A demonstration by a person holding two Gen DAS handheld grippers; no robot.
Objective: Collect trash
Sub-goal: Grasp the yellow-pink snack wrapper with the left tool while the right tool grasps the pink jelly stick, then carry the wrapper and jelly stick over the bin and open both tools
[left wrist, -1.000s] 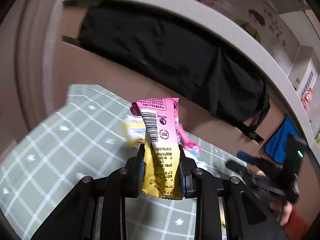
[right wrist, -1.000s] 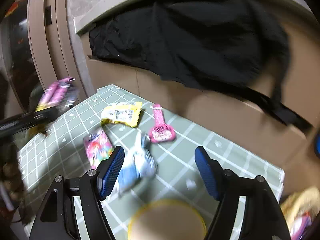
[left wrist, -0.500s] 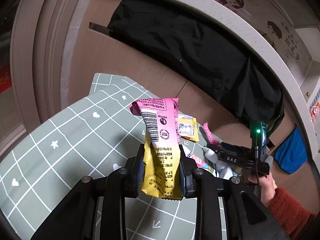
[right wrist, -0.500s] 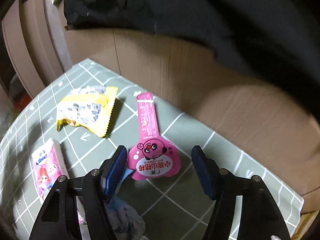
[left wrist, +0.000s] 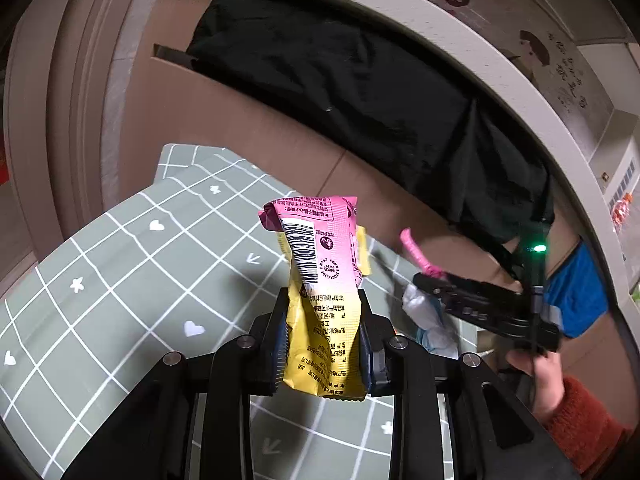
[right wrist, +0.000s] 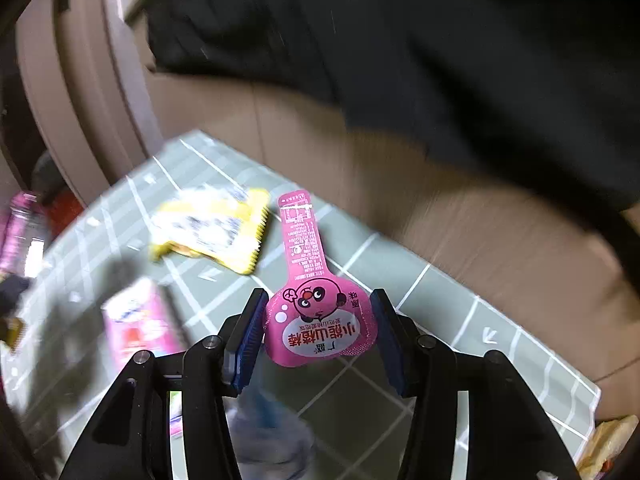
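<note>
Left wrist view: the left gripper [left wrist: 323, 340] has its jaws pressed against both sides of a pink and yellow wrapper [left wrist: 322, 292], which stands upright above the table. Under it lies a grey-green tablecloth [left wrist: 132, 264] with white grid lines, hearts and stars. To the right, the right gripper [left wrist: 428, 280] reaches over the cloth, held by a hand [left wrist: 536, 376] in a red sleeve, beside a crumpled white tissue [left wrist: 428, 312]. Behind the table stands a brown cardboard sheet [left wrist: 248, 128] with black cloth [left wrist: 360, 80] draped over it, then a pale wall ledge [left wrist: 460, 36].

Right wrist view: the right gripper [right wrist: 318, 328] brackets the round end of a pink spoon-shaped packet [right wrist: 316, 312]; its jaws stand partly spread, the left pad looks to be touching the packet's edge, and the right pad sits just apart. The packet's long tab points away. Past it on the tablecloth [right wrist: 440, 292] lie a yellow wrapper [right wrist: 216, 232] and, nearer on the left, a blurred pink and white packet [right wrist: 136, 320]. Further off rise the cardboard [right wrist: 400, 160] and black cloth [right wrist: 400, 40].
</note>
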